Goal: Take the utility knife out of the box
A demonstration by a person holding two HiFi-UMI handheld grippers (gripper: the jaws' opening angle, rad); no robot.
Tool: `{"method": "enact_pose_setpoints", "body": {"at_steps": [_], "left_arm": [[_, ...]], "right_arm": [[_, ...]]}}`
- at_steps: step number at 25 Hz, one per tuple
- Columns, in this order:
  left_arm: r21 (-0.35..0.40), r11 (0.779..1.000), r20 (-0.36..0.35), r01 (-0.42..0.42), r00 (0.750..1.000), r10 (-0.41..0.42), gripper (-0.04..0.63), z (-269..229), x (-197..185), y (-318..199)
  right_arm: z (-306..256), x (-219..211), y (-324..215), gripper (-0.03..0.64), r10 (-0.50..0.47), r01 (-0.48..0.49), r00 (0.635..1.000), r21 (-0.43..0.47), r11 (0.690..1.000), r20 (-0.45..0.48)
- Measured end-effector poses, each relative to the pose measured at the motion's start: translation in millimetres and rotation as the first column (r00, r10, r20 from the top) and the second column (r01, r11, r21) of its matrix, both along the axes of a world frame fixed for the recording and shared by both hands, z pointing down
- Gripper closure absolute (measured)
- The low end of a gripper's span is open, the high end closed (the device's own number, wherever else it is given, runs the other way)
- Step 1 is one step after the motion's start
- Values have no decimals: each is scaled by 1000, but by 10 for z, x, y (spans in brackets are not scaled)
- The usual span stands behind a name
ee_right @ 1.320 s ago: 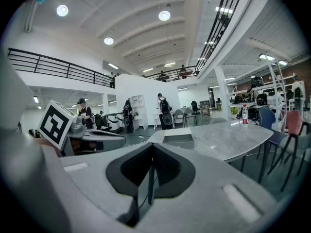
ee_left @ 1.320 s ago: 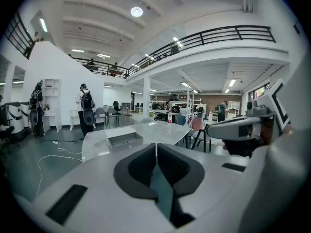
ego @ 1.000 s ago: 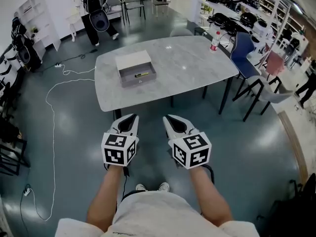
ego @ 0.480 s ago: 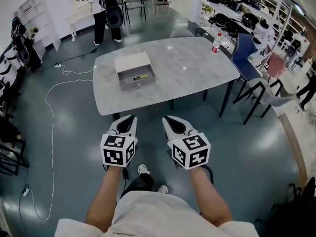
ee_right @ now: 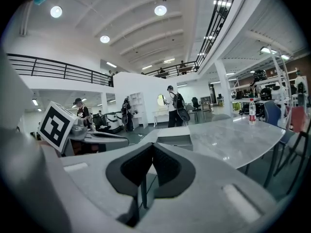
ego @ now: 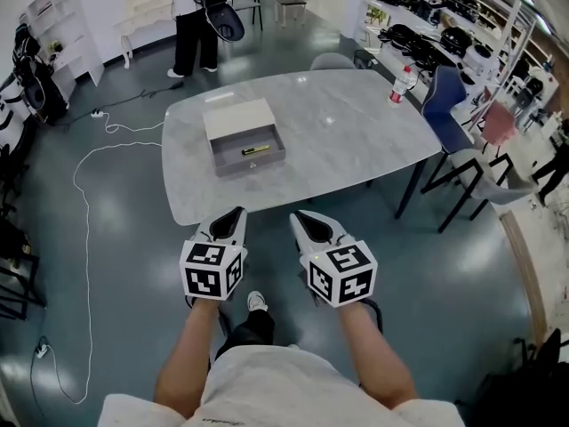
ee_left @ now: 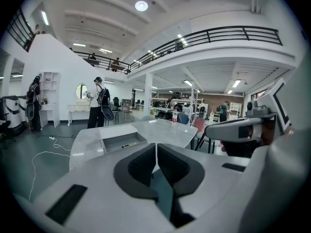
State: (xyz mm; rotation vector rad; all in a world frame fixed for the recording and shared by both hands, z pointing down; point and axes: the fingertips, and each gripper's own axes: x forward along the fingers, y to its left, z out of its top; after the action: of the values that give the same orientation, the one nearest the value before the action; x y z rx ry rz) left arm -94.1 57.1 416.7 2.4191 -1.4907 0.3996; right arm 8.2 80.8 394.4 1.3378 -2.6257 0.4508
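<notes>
The utility knife (ego: 255, 150), a slim yellow-and-dark bar, lies flat inside the open box (ego: 252, 165), so I judge the task not yet started: nothing has been reached for, gripped or lifted, and the whole approach, grasp and lift-out remains. The knife rests in the grey tray half of the box; the pale half, which may be the lid, adjoins it on the far side. The box sits on the left half of the bench (ego: 347, 132), roughly midway between its near and far edges. A water bottle (ego: 397, 85) stands at the bench's far right corner, well apart from the box.

Both tools are short of the bench's near edge, over the floor, held level and side by side in front of my operator's body with forearms extended. The left tool (ego: 233, 213) has its jaws pressed together with nothing between them. The right tool (ego: 308, 216) is likewise pressed together and empty. Both point toward the bench.
</notes>
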Motion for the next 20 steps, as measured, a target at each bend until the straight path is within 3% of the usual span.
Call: {"method": "enact_pose_setpoints", "body": {"at_steps": [20], "left_arm": [[-53,998,-3,-21,1000,21,575,139,-377,-1372]], "right_arm": [[116,-414,-1402,612,2,-4,999,-54,999,-35]]}}
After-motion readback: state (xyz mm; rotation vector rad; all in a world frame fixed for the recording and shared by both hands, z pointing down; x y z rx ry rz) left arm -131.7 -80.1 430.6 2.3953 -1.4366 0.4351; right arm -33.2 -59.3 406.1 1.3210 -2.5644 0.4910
